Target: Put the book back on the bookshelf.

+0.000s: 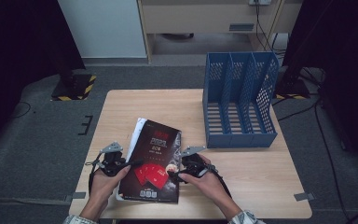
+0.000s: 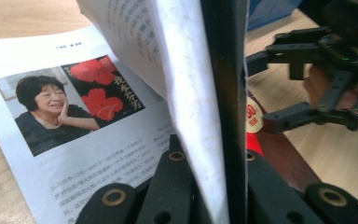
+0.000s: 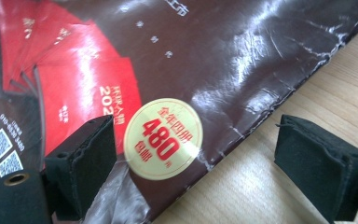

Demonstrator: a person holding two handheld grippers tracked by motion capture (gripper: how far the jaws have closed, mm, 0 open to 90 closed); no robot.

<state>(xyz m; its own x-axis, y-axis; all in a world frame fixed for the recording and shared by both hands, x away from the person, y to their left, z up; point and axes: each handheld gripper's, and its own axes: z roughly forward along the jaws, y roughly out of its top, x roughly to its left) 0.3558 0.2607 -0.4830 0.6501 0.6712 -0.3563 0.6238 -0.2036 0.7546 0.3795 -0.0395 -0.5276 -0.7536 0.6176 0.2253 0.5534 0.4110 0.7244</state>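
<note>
From the high view, you have a dark magazine lying near the front edge of the wooden table, its cover printed with "2023" and a fan of red cards; white pages peek out along its left side. Your left gripper meets the magazine's left edge and your right gripper sits at its right edge, each held in a hand. A blue file rack with three slots stands on the far right of the table, well apart from the magazine. In the left gripper view, your jaws are drawn narrow on the lifted cover and a few pages, which stand on edge between them; beneath lies an open page with a photo of a person beside a dark panel with red flowers and Chinese lettering, and columns of Chinese text too fine to read. Your right gripper shows beyond, spread open over the cover's far edge. In the right gripper view, your jaws stand wide, one pad over the glossy cover, the other over bare table, gripping nothing. Between them sits a round cream sticker reading "480" in red with Chinese characters; QR codes sit at the lower left.
</note>
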